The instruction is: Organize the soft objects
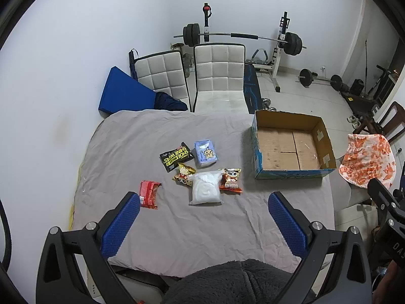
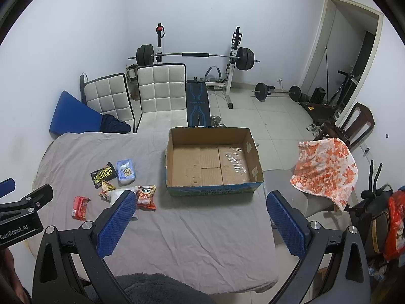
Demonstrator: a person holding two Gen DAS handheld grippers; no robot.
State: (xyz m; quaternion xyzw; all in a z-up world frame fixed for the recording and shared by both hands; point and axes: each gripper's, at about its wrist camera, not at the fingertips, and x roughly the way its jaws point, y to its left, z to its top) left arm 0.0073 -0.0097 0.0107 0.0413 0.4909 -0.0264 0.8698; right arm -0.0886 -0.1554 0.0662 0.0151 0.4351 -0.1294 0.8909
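Several soft packets lie on the grey-sheeted table: a black shoe-wipes pack, a blue tissue pack, a clear bag of white stuff, two cartoon snack bags and a red packet. An open cardboard box stands to their right. My left gripper hovers open above the near side of the packets, nothing between its fingers. In the right wrist view my right gripper is open over bare sheet in front of the box; its left finger hides part of the clear bag.
Two white padded chairs and a blue cushion stand behind the table. A barbell rack and loose weights fill the floor beyond. An orange-patterned cloth drapes a chair at the right. A dark fleece garment lies at the near edge.
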